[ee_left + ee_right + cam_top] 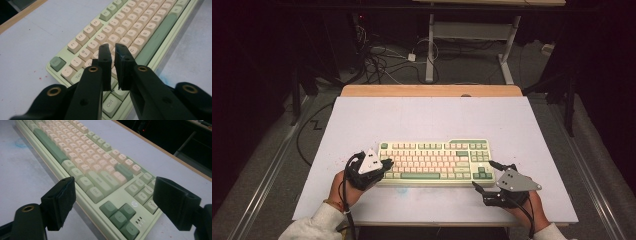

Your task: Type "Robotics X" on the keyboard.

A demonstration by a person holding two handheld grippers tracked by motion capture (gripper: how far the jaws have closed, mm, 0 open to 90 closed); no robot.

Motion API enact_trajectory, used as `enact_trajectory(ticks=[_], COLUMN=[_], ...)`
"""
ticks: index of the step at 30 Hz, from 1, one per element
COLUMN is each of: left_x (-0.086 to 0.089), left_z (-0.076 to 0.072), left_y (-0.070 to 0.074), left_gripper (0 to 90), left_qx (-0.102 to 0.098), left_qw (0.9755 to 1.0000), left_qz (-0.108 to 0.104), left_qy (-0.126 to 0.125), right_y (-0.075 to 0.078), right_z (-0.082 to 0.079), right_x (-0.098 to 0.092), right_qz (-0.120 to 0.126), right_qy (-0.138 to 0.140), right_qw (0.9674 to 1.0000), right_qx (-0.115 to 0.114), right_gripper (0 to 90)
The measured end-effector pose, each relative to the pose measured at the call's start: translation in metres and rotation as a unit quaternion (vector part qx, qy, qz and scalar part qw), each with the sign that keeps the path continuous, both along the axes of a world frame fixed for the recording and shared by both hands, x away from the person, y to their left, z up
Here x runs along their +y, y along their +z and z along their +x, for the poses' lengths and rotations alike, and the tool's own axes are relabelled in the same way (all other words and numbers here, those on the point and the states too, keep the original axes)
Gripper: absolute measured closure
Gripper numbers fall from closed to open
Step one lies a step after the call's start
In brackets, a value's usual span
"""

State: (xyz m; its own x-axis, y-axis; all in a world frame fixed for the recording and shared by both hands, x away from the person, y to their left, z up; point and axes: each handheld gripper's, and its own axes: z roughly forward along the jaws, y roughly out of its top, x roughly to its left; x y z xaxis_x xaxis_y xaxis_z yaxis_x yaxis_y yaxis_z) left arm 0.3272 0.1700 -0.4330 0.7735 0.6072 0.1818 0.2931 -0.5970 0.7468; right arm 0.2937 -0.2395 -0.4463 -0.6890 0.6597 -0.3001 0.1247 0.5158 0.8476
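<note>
The biggest thing I have in front of me is the white table [422, 117], with a wooden edge strip [432, 90] along its far side at 12 o'clock. Beyond that, on the dark floor, I see a tangle of cables [377, 57] at about 11 o'clock and the white legs of another desk [472, 40] near 12.

On the near half of the table lies the pale green keyboard [435, 162], long side running from 9 to 3 o'clock, with cream letter keys and darker green keys at its edges. In my left gripper view the dark green Esc key [57, 63] sits at 9 o'clock of the jaws and the long green space bar [156, 37] runs off toward 1 o'clock. In my right gripper view the arrow keys [119, 216] cluster at 6 o'clock.

My left gripper [384, 164] is at the keyboard's 9 o'clock end, over its left-hand keys. Its jaws are drawn nearly together, a thin slit between them and nothing caught there.

My right gripper [484, 176] hangs at the keyboard's 4 o'clock corner, just off the near right edge. Its jaws stand wide apart, empty, with the keyboard's right end showing between them.
</note>
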Motion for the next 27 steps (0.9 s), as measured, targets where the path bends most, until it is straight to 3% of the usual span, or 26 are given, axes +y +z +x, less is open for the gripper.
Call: enact_trajectory(ticks=[27], left_x=[-0.027], left_z=[0.025], left_y=[0.012], left_gripper=[87.6], left_qx=[0.021], left_qw=[0.9994], left_qz=[0.028], left_qy=[-0.01], right_y=[-0.001], right_z=[0.001], right_x=[0.0], right_qz=[-0.01], right_qy=[0.003], right_qw=[1.0], right_qx=[0.0], right_gripper=[19.3])
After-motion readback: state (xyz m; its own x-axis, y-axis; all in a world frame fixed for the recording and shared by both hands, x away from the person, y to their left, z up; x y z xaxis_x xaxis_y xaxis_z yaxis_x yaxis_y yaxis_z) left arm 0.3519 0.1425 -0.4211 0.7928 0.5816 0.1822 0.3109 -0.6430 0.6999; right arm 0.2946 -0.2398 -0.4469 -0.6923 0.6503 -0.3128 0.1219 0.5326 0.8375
